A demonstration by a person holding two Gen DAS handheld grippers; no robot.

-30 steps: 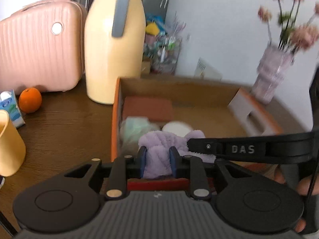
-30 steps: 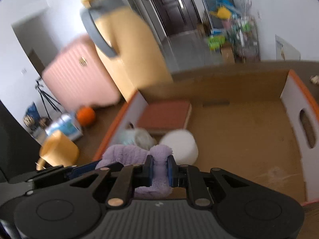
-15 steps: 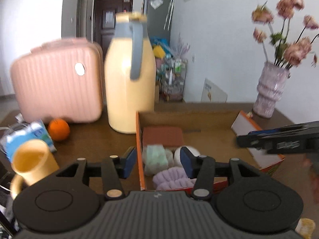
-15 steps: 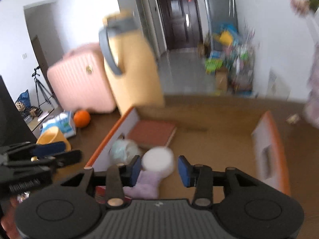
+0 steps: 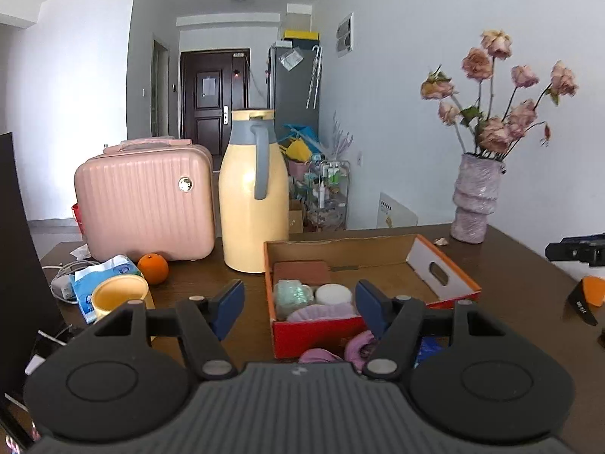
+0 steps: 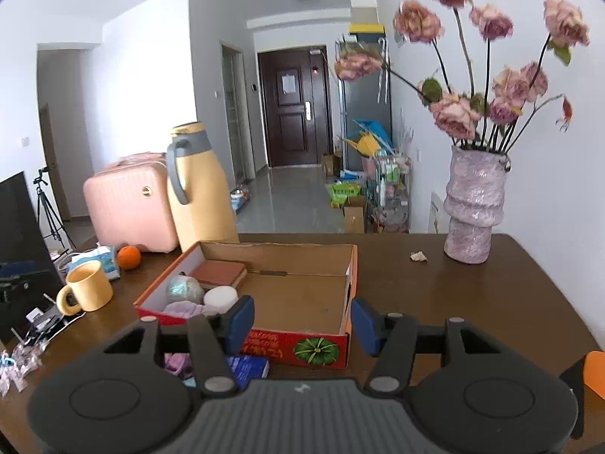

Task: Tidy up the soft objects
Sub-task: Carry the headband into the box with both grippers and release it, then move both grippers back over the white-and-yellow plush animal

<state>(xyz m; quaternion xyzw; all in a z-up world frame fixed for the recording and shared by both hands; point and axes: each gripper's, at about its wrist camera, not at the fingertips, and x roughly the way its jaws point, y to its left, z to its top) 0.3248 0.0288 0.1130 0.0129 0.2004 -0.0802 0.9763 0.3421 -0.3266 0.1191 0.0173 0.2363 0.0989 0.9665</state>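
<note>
On the dark wooden table (image 6: 472, 302), the cardboard box (image 6: 302, 344) sits open with its soft contents packed into 1 corner: a lilac plush piece (image 5: 321, 312) lies against the near wall, a mint-green bundle (image 5: 293, 295) and a white round pad (image 5: 333, 294) just behind it, and a brown flat pad (image 5: 301, 272) at the back. The left gripper (image 5: 298, 304) and the right gripper (image 6: 302, 319) both hang back from the box with nothing between their pads; their jaws have just been opening and now stand spread apart, so the lilac piece looks released into place. More soft items wait outside, just in front of the box wall: pinkish-purple plush pieces (image 5: 359, 344) and a blue packet (image 6: 247, 367), partly hidden by the grippers. The step in hand seems to be picking the next of these. To do it well, a gripper should dip toward 1 piece only, take it at its bulk rather than a loose edge, lift it clear of the box rim, and set it in the bare right half of the box floor rather than piling it on the crowded corner. The yellow mug (image 6: 89, 283) and the vase (image 6: 472, 208) stand well apart from that path.
</note>
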